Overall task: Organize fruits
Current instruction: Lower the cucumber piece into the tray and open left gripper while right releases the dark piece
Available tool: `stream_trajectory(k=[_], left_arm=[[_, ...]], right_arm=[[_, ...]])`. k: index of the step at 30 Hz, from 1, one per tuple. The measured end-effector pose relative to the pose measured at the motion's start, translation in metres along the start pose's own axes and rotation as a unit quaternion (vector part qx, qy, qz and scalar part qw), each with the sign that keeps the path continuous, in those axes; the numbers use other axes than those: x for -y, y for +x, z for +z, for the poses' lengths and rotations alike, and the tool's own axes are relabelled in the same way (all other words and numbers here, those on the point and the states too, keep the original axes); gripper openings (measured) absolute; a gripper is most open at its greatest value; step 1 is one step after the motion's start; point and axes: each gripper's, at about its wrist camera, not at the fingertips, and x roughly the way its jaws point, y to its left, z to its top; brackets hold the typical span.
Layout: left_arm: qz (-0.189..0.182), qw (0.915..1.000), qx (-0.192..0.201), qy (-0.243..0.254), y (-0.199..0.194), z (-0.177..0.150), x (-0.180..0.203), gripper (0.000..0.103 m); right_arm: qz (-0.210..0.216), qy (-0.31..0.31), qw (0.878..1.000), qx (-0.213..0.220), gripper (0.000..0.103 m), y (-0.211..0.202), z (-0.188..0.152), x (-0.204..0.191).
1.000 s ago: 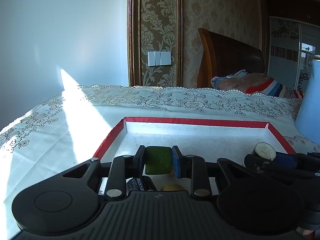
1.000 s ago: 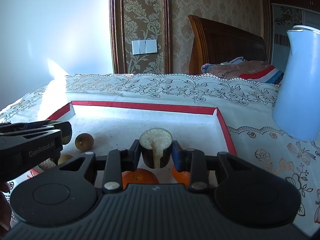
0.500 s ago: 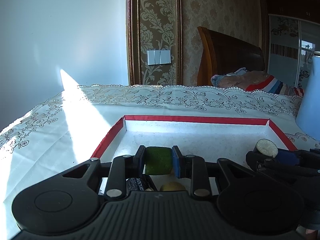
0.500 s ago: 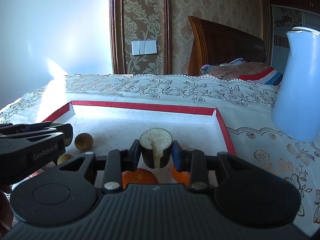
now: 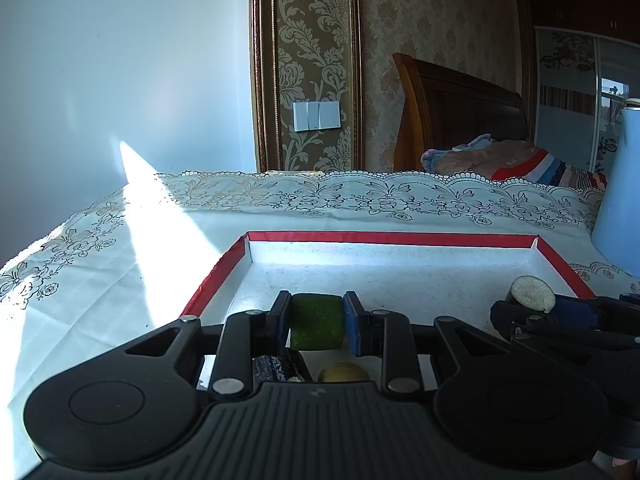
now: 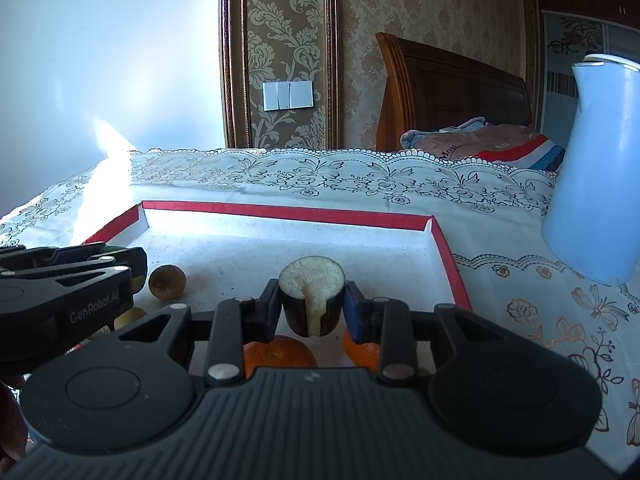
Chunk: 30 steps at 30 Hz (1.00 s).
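Fruits over red-rimmed tray point(image 6: 448, 256): green piece point(image 5: 317, 322) clamped in left claw point(image 5: 316, 322), dark pale-fleshed piece point(image 6: 312, 300) clamped in right claw point(image 6: 312, 306).

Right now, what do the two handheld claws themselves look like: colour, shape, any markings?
Both are matte black plastic. Each has a ribbed body, two round discs at the sides, linkage bars with silver rivets, and blue pads inside the fingers. The left claw shows white "GenRobot.AI" lettering on its side in the right wrist view. The right claw looks identical. No cables or sleeves show.
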Motion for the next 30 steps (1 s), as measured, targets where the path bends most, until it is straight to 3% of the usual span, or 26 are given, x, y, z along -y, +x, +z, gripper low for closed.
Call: stream_trajectory(k=[30], left_arm=[[-0.004,1.0,0.0,0.006,-0.0022,-0.0017,0.002,0.027]], right_arm=[[-0.003,-0.009,1.0,0.0,0.031,0.0004,-0.0036,-0.0043]])
